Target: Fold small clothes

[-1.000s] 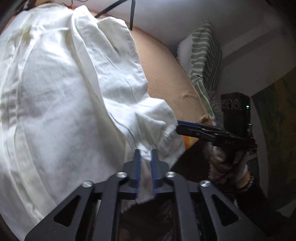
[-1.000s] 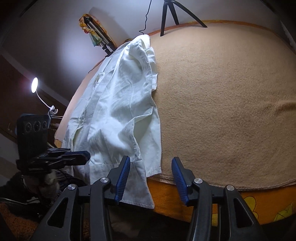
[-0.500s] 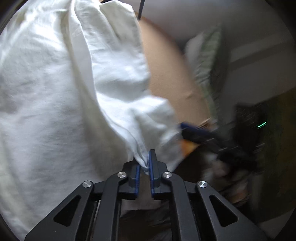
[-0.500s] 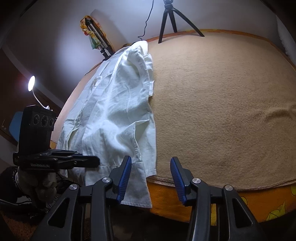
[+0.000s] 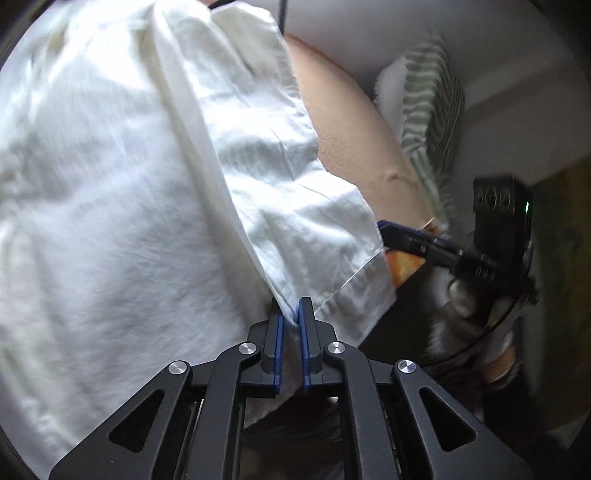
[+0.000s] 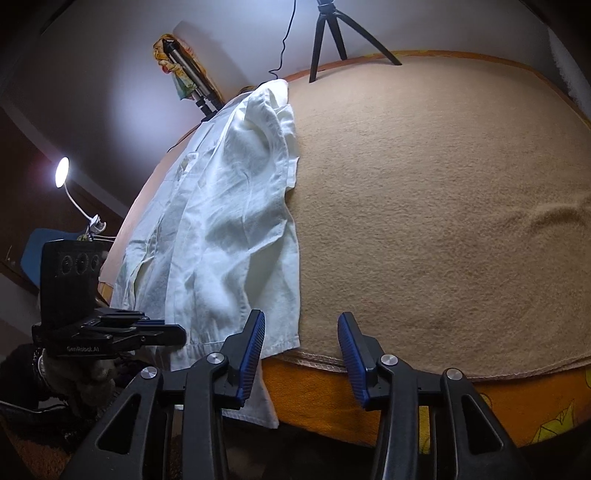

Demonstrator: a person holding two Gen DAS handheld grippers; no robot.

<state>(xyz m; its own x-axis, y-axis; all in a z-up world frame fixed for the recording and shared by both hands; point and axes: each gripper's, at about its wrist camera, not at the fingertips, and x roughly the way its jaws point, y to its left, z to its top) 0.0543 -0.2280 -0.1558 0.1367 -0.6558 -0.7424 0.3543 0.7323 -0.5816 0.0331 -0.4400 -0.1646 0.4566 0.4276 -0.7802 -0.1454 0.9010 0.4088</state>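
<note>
A white shirt (image 6: 229, 236) lies along the left side of a tan blanket (image 6: 443, 206) on a bed, its near end hanging over the front edge. In the left wrist view the shirt (image 5: 140, 177) fills the frame. My left gripper (image 5: 290, 314) is shut on a fold of the shirt's lower hem; it shows in the right wrist view (image 6: 173, 332) at the shirt's near left edge. My right gripper (image 6: 301, 328) is open and empty just before the bed edge, its left finger over the shirt's hanging corner. It shows in the left wrist view (image 5: 388, 230) beside the shirt's corner.
A striped pillow (image 5: 432, 110) lies at the bed's far right end. A black tripod (image 6: 332, 33) stands on the far edge of the bed, another stand (image 6: 192, 81) behind the shirt. A lit lamp (image 6: 61, 173) is at the left. An orange sheet (image 6: 369, 402) hangs below the blanket.
My left gripper has closed on the shirt's hem fold and pulled it taut. My right gripper has moved forward and up toward the shirt's corner at the bed edge, still open.
</note>
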